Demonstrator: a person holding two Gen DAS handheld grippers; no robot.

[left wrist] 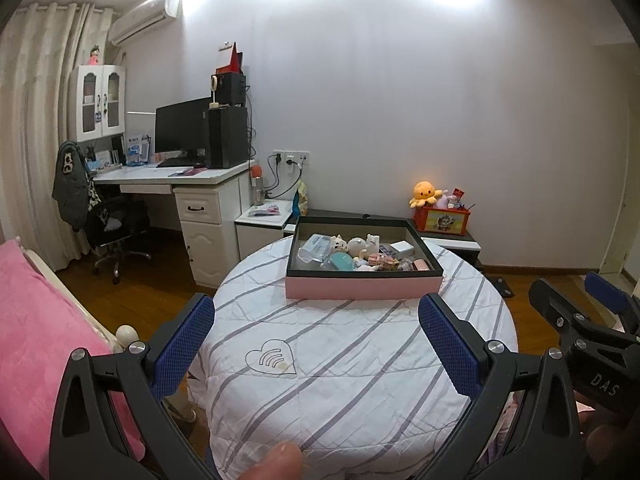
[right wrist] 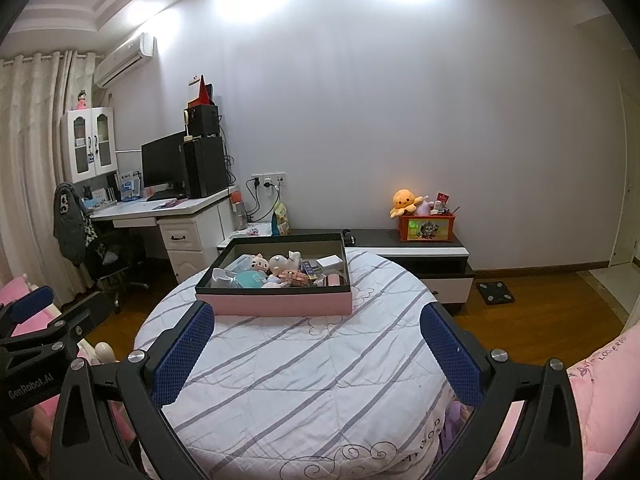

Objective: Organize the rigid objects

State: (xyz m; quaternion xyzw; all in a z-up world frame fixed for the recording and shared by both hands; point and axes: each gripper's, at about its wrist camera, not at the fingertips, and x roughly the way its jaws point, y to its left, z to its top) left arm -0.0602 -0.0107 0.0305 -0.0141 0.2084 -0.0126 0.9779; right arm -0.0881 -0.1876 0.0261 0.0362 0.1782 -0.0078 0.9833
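Toys (left wrist: 362, 254) fill our pink box (left wrist: 363, 286) on the striped surface (left wrist: 340, 360); our left gripper (left wrist: 316, 344) and right gripper (right wrist: 318, 350) hover released, empty.

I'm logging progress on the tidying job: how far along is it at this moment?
Already done: nothing visibly. The small figurines and boxes lie jumbled inside the pink, black-rimmed rectangular box on the striped white quilted cover.
In hand: nothing. The left tongs and right tongs are open and empty, short of the box.
Left: seemingly all the sorting.
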